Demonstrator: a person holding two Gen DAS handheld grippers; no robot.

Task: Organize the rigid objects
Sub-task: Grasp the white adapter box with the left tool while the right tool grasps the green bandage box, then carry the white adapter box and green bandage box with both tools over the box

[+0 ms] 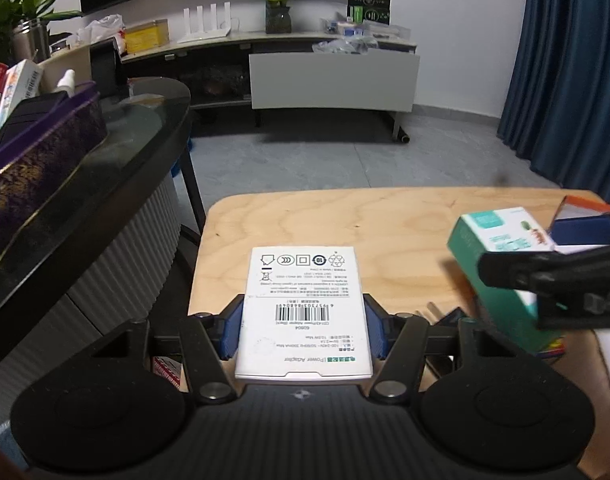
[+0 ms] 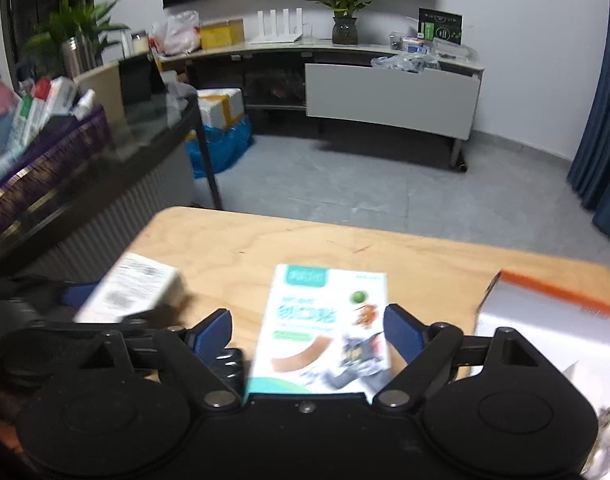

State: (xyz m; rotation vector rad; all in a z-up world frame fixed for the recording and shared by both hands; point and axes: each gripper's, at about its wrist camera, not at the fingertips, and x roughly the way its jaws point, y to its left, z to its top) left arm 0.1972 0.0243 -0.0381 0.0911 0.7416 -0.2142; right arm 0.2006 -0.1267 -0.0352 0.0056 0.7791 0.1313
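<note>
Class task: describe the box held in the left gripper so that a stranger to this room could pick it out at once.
Start at the wooden table. Above its near left part, the left gripper has its blue jaws shut on a flat white power adapter box. Unlike the teal-and-white box beside it, it is plain white with a barcode and black print.

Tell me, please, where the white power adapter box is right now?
The white power adapter box is clamped in the left tool, above the wooden table.

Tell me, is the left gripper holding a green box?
No, the left gripper clamps a white power adapter box with a barcode label.
</note>
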